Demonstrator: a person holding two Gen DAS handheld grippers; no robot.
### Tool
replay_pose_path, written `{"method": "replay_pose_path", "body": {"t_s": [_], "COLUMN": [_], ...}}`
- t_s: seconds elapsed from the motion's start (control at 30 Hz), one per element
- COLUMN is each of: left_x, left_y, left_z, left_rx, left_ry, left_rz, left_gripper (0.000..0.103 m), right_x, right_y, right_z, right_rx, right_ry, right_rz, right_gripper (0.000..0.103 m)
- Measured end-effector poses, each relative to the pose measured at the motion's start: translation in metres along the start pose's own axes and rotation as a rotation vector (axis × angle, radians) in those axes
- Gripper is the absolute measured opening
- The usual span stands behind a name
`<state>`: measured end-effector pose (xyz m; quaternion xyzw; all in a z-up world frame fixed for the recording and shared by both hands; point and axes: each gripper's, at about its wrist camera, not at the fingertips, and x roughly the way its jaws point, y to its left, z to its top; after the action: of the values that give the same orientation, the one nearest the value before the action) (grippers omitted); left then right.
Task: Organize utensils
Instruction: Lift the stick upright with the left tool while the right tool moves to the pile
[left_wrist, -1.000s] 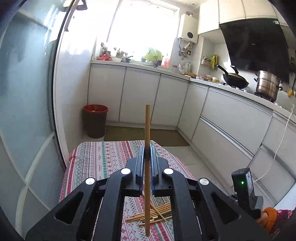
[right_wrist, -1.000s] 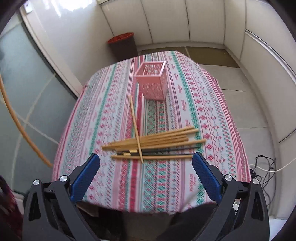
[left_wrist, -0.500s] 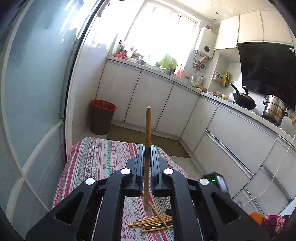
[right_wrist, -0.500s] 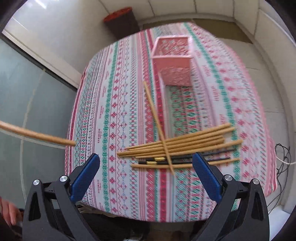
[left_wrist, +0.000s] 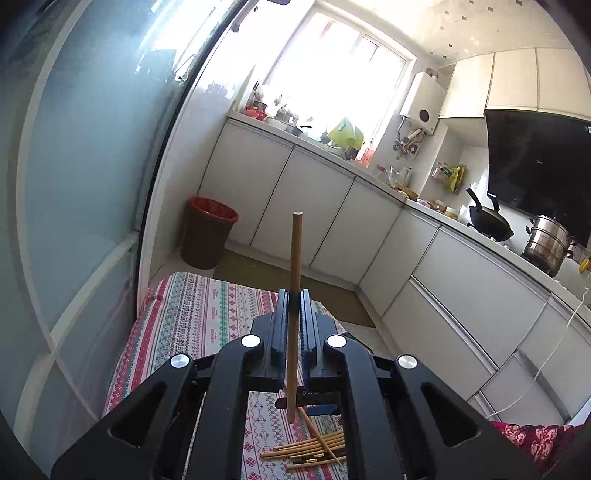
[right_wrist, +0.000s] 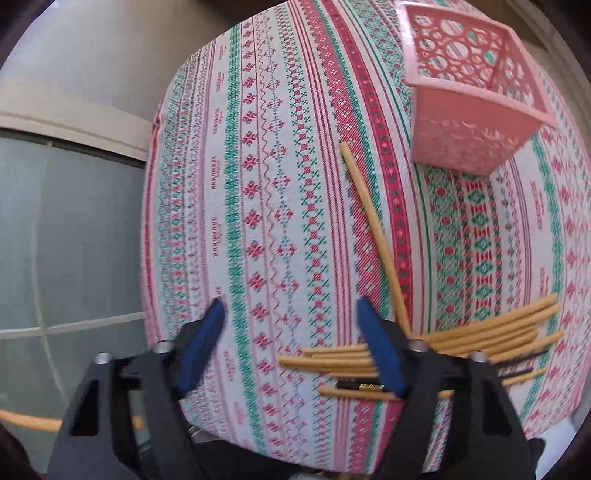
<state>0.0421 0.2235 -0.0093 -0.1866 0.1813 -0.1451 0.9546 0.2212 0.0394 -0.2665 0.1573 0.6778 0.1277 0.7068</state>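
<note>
At the bottom of the left wrist view, the left gripper (left_wrist: 294, 317) is clenched on one upright wooden chopstick (left_wrist: 295, 258). The right gripper (right_wrist: 291, 343) has just been closing, its jaws apart with nothing between them, beside the chopstick pile (right_wrist: 480, 332) at lower right. Farther back, at upper right, stands the pink basket (right_wrist: 469, 144) on the striped tablecloth (right_wrist: 258, 184).

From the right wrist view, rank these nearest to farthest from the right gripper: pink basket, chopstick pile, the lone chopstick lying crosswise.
From the right gripper:
1. Chopstick pile, under and right of its right finger.
2. Lone chopstick, angling up from the pile toward the basket.
3. Pink basket, upper right on the tablecloth.
</note>
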Motion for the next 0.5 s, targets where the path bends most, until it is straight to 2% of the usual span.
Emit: {"method": "replay_pose_path", "body": {"t_s": [0.07,0.27,0.4,0.5], "left_x": [-0.002,-0.001,0.003,0.002], "left_y": [0.002,0.009,0.010,0.011], "left_z": [0.001,0.003,0.003,0.003], "left_rx": [-0.003,-0.028,-0.035,-0.041], "left_ry": [0.000,0.002,0.012,0.010], "left_rz": [0.002,0.006,0.000,-0.003], "left_gripper": [0.005,0.005,0.005,0.006], "right_x": [0.012,0.016,0.024,0.034], "right_y": [0.002,0.018,0.026,0.021], "right_z": [0.003,0.016,0.031,0.043], "right_rx": [-0.015,-0.118,-0.184,-0.202], "right_ry": [0.018,-0.080,-0.094,-0.078], "right_rz": [-0.008,-0.150,-0.242,-0.274], "right_gripper": [0.063,0.063,0.063,0.063]}}
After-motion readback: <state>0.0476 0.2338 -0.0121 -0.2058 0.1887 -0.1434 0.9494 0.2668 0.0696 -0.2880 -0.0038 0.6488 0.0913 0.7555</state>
